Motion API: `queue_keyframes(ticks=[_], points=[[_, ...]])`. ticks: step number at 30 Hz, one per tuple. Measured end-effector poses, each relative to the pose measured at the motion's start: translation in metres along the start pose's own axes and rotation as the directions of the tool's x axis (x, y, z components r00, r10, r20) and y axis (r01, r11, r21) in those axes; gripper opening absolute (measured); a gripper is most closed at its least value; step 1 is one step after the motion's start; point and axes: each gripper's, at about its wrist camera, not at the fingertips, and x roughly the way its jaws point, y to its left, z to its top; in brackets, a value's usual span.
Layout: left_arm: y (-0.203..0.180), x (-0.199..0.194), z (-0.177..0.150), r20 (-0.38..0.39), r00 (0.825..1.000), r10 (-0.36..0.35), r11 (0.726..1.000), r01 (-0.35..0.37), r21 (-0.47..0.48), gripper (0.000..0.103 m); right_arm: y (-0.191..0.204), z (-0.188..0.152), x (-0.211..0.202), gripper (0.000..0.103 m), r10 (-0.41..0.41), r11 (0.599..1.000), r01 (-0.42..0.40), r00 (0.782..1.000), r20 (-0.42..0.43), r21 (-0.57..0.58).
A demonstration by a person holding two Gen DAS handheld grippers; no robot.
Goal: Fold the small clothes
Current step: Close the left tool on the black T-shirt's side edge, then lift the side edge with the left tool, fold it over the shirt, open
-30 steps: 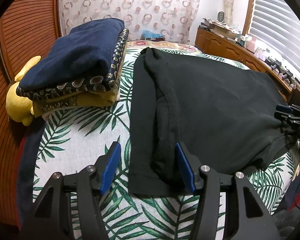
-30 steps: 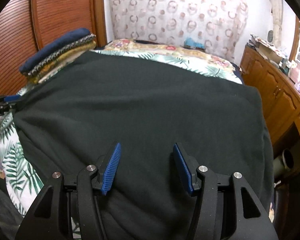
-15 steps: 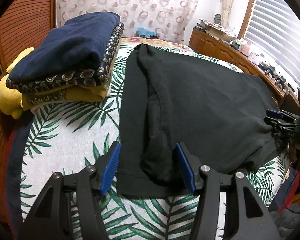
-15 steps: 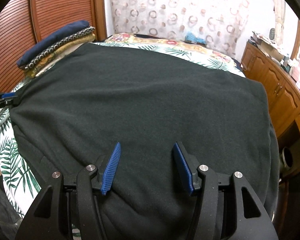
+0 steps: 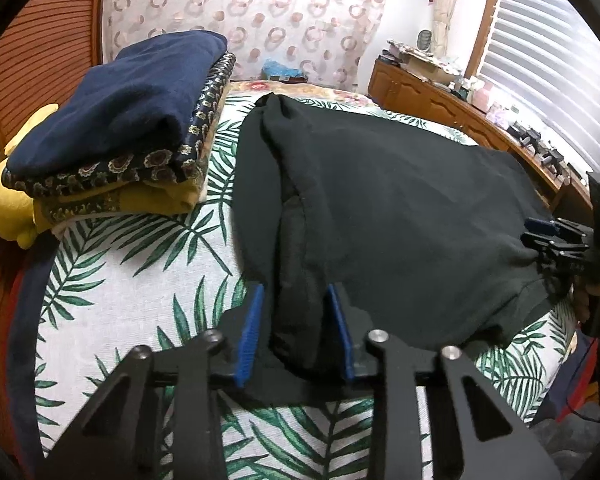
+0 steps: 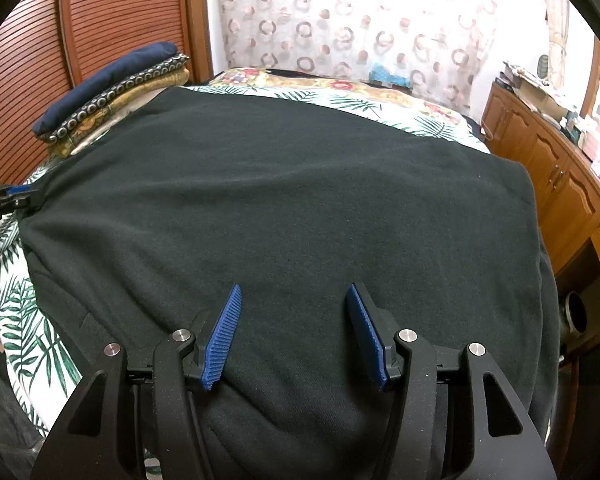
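Note:
A black garment lies spread on the palm-leaf bedspread; it fills the right wrist view. My left gripper is closing on the garment's near-left folded edge, with cloth bunched between the blue pads. My right gripper is open over the garment's near-right hem, pads on either side of flat cloth. The right gripper also shows at the right edge of the left wrist view, and the left gripper shows at the left edge of the right wrist view.
A stack of folded clothes, navy on top, sits at the bed's left by a yellow plush toy; it also shows in the right wrist view. A wooden cabinet runs along the right. A slatted wooden wall stands on the left.
My left gripper has moved forward onto the garment's edge and its jaws have narrowed around the cloth. The right gripper has stayed open over the hem.

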Motion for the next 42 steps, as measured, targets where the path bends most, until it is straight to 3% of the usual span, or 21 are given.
queue_keyframes(ticks=[3,5,10,15,19,22,31,35,37,40,42], points=[[0.000,-0.001,0.001,0.002,1.000,-0.012,1.000,0.012,0.006,0.008,-0.001,0.000,0.000,0.056,0.002,1.000,-0.002,1.000,0.001,0.002],[-0.004,-0.003,0.002,0.010,1.000,-0.019,1.000,0.019,0.016,0.004,0.000,0.000,0.000,0.056,0.000,1.000,0.000,1.000,0.000,0.001],[-0.032,-0.029,0.017,0.113,0.989,-0.092,0.994,0.085,0.069,0.003,-0.001,0.000,-0.001,0.056,0.004,1.000,-0.004,1.000,0.003,0.009],[-0.064,-0.044,0.045,0.170,0.970,-0.175,0.979,0.153,0.134,0.002,-0.003,0.000,-0.003,0.056,0.006,1.000,-0.006,1.000,0.010,0.018],[-0.096,-0.045,0.071,0.188,0.952,-0.243,0.958,0.206,0.198,0.002,-0.006,-0.003,-0.014,0.055,-0.011,0.999,0.009,0.999,0.048,0.042],[-0.122,-0.045,0.087,0.192,0.937,-0.290,0.938,0.239,0.252,0.002,-0.015,-0.006,-0.033,0.054,0.029,0.996,-0.036,0.996,0.087,0.079],[-0.202,-0.044,0.128,0.158,0.892,-0.423,0.862,0.343,0.372,0.002,-0.037,-0.012,-0.102,0.054,-0.080,0.993,0.061,0.978,0.192,0.102],[-0.235,-0.048,0.139,0.145,0.880,-0.453,0.831,0.358,0.425,0.002,-0.049,-0.019,-0.123,0.054,-0.124,0.986,0.095,0.967,0.221,0.137],[-0.244,-0.048,0.141,0.137,0.876,-0.462,0.829,0.371,0.419,0.002,-0.052,-0.021,-0.129,0.054,-0.133,0.983,0.099,0.964,0.230,0.151],[-0.250,-0.040,0.139,0.079,0.887,-0.455,0.822,0.384,0.420,0.013,-0.057,-0.027,-0.134,0.054,-0.136,0.981,0.098,0.962,0.237,0.166],[-0.249,-0.037,0.132,0.074,0.901,-0.428,0.830,0.359,0.427,0.036,-0.057,-0.029,-0.131,0.054,-0.132,0.981,0.093,0.964,0.232,0.173]])
